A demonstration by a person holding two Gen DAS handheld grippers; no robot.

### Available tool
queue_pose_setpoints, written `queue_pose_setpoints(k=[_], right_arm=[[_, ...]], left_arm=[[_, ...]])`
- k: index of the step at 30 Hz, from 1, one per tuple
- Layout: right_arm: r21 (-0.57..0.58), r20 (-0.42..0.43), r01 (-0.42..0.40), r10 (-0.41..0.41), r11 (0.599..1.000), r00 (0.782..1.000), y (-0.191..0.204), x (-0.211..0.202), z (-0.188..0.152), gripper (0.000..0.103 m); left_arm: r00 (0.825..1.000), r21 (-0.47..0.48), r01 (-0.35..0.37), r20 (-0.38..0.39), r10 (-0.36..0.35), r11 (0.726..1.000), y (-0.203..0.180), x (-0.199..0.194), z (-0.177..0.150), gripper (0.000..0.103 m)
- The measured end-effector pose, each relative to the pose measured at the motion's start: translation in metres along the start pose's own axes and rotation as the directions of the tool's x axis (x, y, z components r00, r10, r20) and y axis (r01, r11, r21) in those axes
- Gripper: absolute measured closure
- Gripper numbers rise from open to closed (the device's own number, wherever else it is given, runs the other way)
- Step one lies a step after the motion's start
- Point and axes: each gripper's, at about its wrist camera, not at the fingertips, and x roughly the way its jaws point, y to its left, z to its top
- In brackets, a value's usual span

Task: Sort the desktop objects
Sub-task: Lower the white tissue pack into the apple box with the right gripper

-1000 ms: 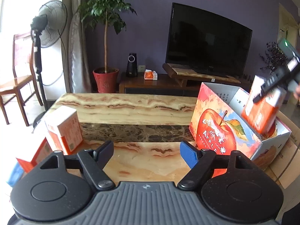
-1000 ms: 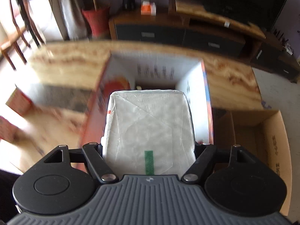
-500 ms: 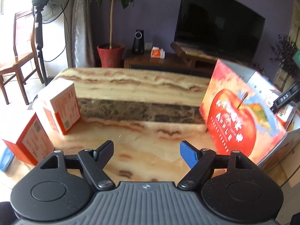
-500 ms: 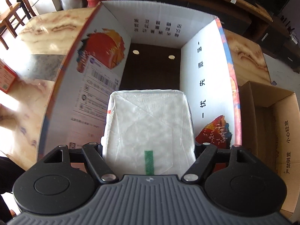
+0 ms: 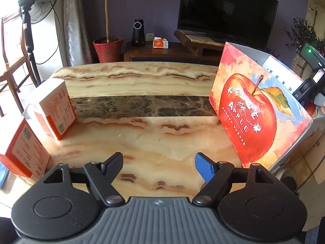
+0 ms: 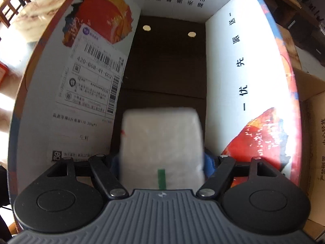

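Observation:
My right gripper [image 6: 162,161] hangs inside the open apple box [image 6: 233,65], above its dark floor. A white wrapped tissue pack [image 6: 162,142] with a green tab shows blurred between the fingers. The blue pads [image 6: 209,162] stand just clear of its sides, so the gripper is open. My left gripper [image 5: 158,164] is open with nothing in it, low over the marble table [image 5: 142,85]. Two orange-and-white tissue boxes [image 5: 54,107] [image 5: 22,152] stand at the table's left. The apple box [image 5: 256,120] stands at the table's right end, with the right gripper [image 5: 308,87] above it.
A shipping label [image 6: 91,71] is stuck on the apple box's inner left wall. A brown cardboard box [image 6: 312,142] sits on the floor to its right. Beyond the table are a TV [image 5: 225,10], a potted plant [image 5: 107,48], a fan [image 5: 38,4] and a wooden chair [image 5: 8,77].
My right gripper sank deeper into the apple box. The tissue pack now looks smaller and blurred, loose from the pads. The left gripper's view shifted a little over the table.

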Motion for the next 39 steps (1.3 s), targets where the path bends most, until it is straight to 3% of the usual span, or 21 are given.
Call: queue_pose_setpoints(k=[4,10,14,19,22,29,32,39], right_arm=[[0.008,-0.011,-0.017,0.017,1.0,1.0,0.0,0.0,0.002,0.027],[-0.002,-0.001,-0.041,0.041,0.999,0.999,-0.001,-0.013,0.005,0.027],[-0.017,-0.011,-0.047,0.047,0.999,0.999,-0.001,-0.015,0.002,0.027],[-0.024,-0.024,-0.057,0.057,0.998,0.998,-0.002,-0.014,-0.002,0.027],[-0.024,-0.022,-0.065,0.064,0.998,0.998,-0.001,-0.015,-0.003,0.027],[-0.024,-0.024,-0.087,0.086,0.996,0.996,-0.001,-0.019,-0.002,0.027],[-0.039,-0.036,-0.098,0.097,0.994,0.995,0.0,-0.02,-0.002,0.027],[-0.076,-0.053,-0.07,0.066,0.995,0.996,0.008,-0.02,0.001,0.027]], left_arm=[[0.998,-0.02,0.069,0.008,-0.069,0.997,-0.001,-0.002,0.001,0.025],[0.98,0.007,0.155,0.128,-0.155,0.988,-0.012,-0.019,0.001,0.023],[0.976,0.066,0.178,0.114,-0.184,0.982,-0.03,-0.021,0.002,0.023],[0.952,0.041,0.268,0.144,-0.271,0.963,-0.041,-0.031,0.012,0.02],[0.95,0.031,0.289,0.113,-0.29,0.957,-0.053,-0.03,0.025,0.019],[0.936,0.173,0.312,0.112,-0.333,0.934,-0.092,-0.047,0.049,0.018],[0.935,0.187,0.317,0.103,-0.339,0.93,-0.103,-0.048,0.056,0.018],[0.952,0.207,0.283,0.06,-0.301,0.937,-0.12,-0.044,0.064,0.017]])
